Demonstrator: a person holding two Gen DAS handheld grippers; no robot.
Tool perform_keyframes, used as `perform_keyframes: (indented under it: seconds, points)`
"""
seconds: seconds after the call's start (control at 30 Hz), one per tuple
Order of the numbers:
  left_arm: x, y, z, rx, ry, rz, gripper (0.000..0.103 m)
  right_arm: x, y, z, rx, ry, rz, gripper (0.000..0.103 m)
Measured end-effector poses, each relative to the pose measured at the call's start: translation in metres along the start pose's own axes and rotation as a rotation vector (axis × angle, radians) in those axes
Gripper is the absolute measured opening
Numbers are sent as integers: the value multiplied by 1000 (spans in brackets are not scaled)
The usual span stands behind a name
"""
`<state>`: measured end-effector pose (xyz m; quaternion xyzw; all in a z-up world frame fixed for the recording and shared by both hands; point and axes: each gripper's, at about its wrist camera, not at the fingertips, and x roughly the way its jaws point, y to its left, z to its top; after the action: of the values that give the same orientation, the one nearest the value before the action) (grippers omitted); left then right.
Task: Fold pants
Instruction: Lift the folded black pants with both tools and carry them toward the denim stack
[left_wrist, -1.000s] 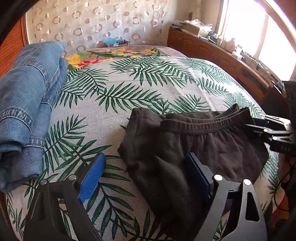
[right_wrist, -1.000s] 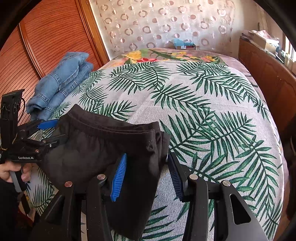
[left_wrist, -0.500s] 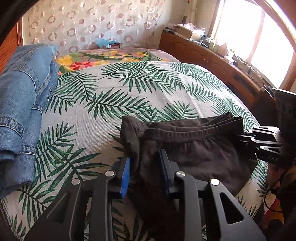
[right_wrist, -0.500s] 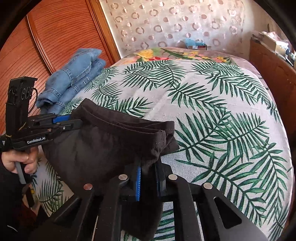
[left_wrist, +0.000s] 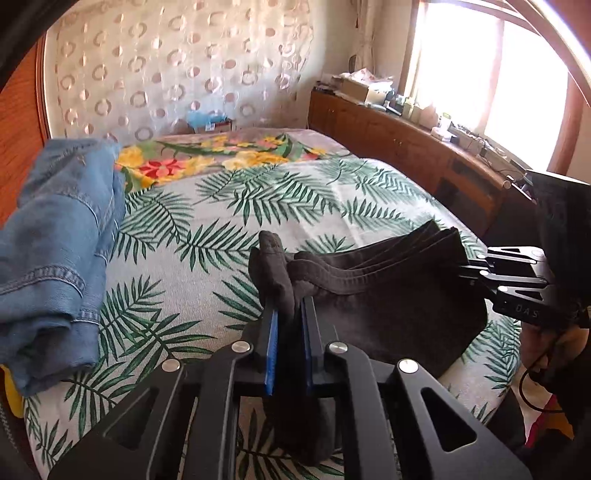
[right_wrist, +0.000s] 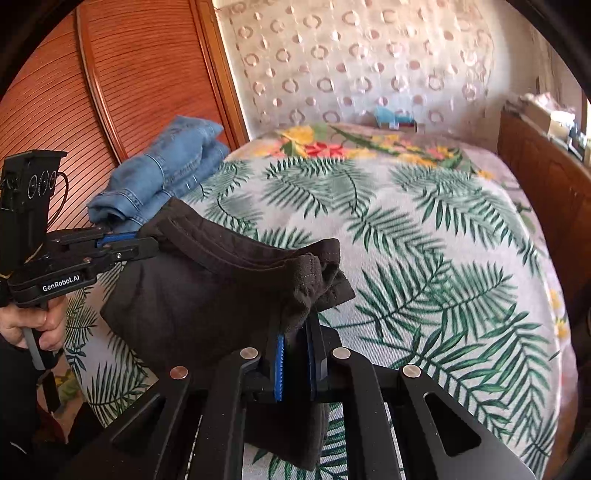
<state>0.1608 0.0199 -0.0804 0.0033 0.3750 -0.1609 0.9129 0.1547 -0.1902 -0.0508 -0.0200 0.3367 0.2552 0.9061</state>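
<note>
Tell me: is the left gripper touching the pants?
Touching. The left wrist view shows the left gripper with its blue pads closing on the bunched waistband corner of the pants, the cloth between them.

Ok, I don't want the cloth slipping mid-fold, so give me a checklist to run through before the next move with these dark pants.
1. Left gripper closing on the waistband corner of the dark brown fabric pants, cloth pinched between the pads: ok.
2. Right gripper shut on the opposite waistband corner: ok.
3. Waistband spans between both grippers without twisting: ok, slight sag.
4. Lower legs free of snags: cannot tell, they hang out of view below the grippers.
5. Bare stretch of palm-leaf bedspread ahead to lay them on: ok.
6. Folded blue denim jeans off to the side, not touching the pants: ok.
</note>
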Motion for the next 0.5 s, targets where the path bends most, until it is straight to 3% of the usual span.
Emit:
perform_keyframes:
  seconds: [0.5]
  points:
    - [-51, -8, 30, 32, -130, 63, 11, -48, 13, 30, -79, -129, -20, 9]
